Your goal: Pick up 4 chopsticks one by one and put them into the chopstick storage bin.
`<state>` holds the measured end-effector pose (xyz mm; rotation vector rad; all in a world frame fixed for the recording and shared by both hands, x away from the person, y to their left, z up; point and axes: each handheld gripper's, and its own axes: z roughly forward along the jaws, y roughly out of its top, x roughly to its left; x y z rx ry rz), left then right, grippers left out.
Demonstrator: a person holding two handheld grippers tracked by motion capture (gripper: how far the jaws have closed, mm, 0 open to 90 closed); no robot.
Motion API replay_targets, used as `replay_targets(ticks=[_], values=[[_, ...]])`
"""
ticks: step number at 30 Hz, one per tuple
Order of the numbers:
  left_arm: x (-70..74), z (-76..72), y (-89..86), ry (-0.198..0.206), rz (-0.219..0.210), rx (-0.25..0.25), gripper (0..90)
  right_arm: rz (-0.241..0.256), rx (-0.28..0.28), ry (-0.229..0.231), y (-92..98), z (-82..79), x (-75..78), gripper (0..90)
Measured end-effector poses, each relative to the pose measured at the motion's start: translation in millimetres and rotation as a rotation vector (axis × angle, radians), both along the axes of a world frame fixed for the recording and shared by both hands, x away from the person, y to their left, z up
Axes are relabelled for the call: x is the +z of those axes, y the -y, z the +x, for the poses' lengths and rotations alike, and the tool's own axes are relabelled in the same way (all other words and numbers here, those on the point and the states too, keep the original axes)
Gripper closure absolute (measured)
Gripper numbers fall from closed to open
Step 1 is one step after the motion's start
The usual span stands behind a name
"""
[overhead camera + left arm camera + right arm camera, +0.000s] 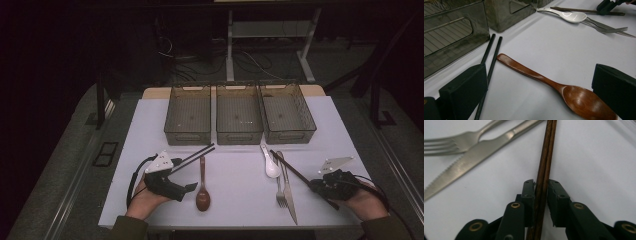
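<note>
Three mesh baskets (188,131), two spoons, one wooden (202,192) and one white (270,165), one fork (280,187), one knife (289,195), two pairs of chopsticks, black (196,155) and brown (292,169)

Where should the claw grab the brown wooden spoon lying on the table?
Probably the wooden spoon is best taken mid-handle, coming straight down with one jaw on each long side. The handle is slim and lies flat, while the bowl near the person is broad and rounded. The open left claw sits right beside it.
</note>
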<state>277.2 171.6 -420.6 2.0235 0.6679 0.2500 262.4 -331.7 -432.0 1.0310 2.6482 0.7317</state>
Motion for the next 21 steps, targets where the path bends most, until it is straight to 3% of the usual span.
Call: replay_targets(ticks=[4,10,18,21], values=[[0.0,-0.2,0.1,-0.002,0.000,0.001,0.0,0.036,-0.022,-0.016,3.4,0.9,7.1,70.3],[-0.1,-0.2,0.3,-0.002,-0.001,0.002,0.0,0.011,-0.083,-0.062,11.2,3.0,16.1,76.3],[-0.2,-0.3,0.4,-0.003,-0.001,0.002,0.0,-0.036,-0.043,-0.147,12.7,3.9,13.5,78.2],[-0.3,-0.3,0.4,-0.003,0.000,0.002,0.0,-0.043,-0.038,-0.153,11.7,4.1,13.0,78.5]])
